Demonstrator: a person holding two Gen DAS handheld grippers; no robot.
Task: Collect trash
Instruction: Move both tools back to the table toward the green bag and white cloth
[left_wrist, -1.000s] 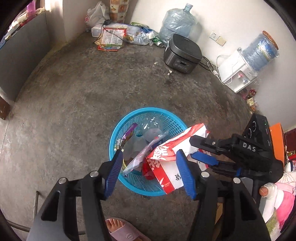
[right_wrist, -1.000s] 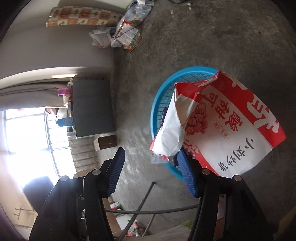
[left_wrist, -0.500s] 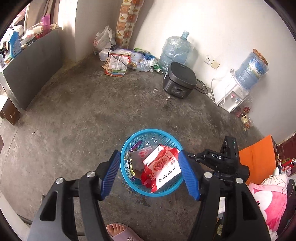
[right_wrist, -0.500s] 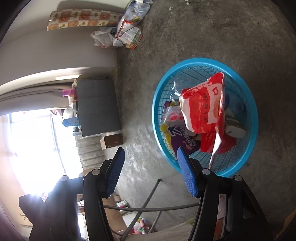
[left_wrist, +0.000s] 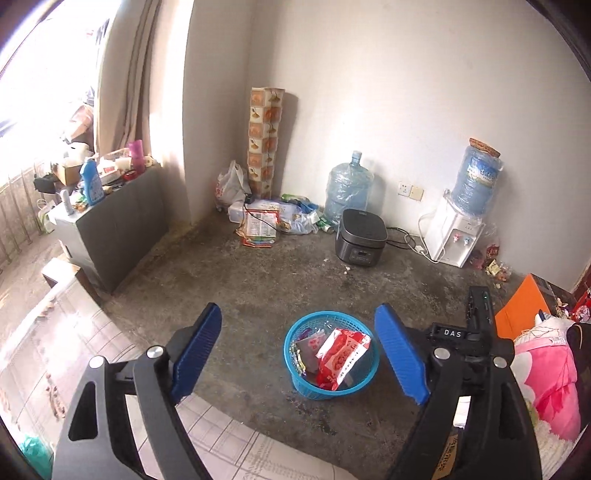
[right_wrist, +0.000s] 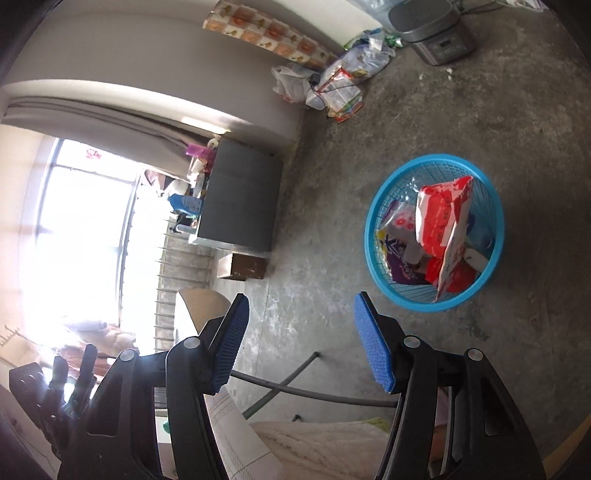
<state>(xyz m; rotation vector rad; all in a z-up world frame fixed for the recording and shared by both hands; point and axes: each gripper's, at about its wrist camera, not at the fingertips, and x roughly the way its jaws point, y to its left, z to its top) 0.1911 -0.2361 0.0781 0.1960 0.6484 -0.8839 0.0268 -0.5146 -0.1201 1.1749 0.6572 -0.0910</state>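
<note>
A blue mesh basket (left_wrist: 300, 387) stands on the concrete floor, also in the right wrist view (right_wrist: 373, 258). A red and white snack bag (left_wrist: 340, 356) lies in it on top of several other wrappers, and shows in the right wrist view (right_wrist: 443, 221) too. My left gripper (left_wrist: 297, 349) is open and empty, high above and back from the basket. My right gripper (right_wrist: 301, 328) is open and empty, off to the basket's side; its body (left_wrist: 476, 325) shows in the left wrist view.
A pile of bags and wrappers (left_wrist: 260, 225) lies by the far wall, beside a water jug (left_wrist: 347, 188), a rice cooker (left_wrist: 360, 242) and a water dispenser (left_wrist: 458, 236). A grey cabinet (left_wrist: 110, 229) stands at left. Pink plush (left_wrist: 546, 373) at right.
The right gripper let go of the red and white bag, which dropped into the basket. Both grippers then pulled up and away from the basket.
</note>
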